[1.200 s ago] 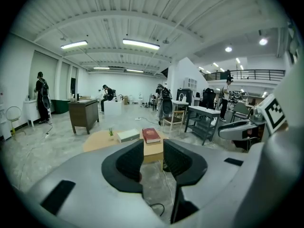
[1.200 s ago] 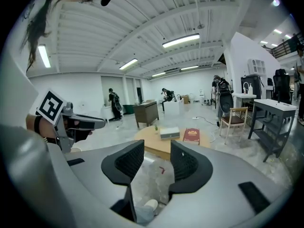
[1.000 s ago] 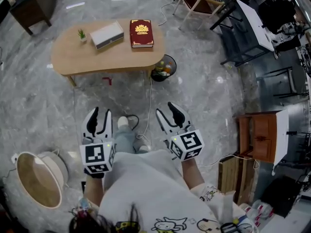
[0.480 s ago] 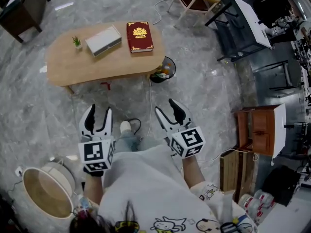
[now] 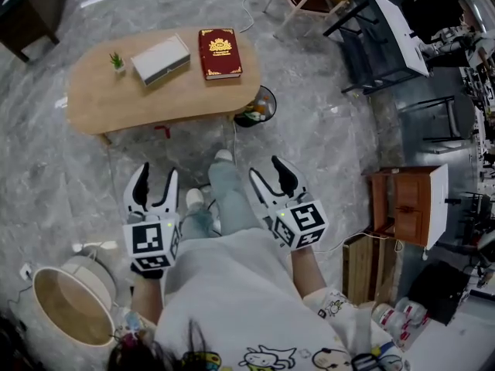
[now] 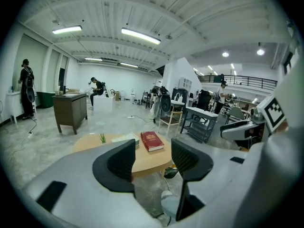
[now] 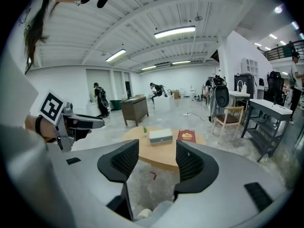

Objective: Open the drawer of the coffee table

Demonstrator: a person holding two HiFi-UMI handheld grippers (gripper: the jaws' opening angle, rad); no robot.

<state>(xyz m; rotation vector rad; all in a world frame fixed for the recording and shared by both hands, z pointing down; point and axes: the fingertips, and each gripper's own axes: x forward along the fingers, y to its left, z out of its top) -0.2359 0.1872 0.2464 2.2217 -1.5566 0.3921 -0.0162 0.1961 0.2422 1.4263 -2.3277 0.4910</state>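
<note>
Opening just now, both pairs of jaws stand wide and empty on our left gripper [image 5: 155,178] and right gripper [image 5: 269,173] (a foot [image 5: 223,156] has stepped forward too). The coffee table [image 5: 147,97] lies at eleven o'clock, well apart, drawer unseen: we judge the approach unfinished. Its wooden top bears a red book [image 5: 219,52], white box [image 5: 161,59] and small plant [image 5: 117,60]; marble floor [image 5: 325,141] around.

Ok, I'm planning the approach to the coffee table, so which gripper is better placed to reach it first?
Left, probably. The left gripper stands straight in front of the coffee table; the right gripper stands off past its end. Both grippers' jaws have just been opening, empty.
</note>
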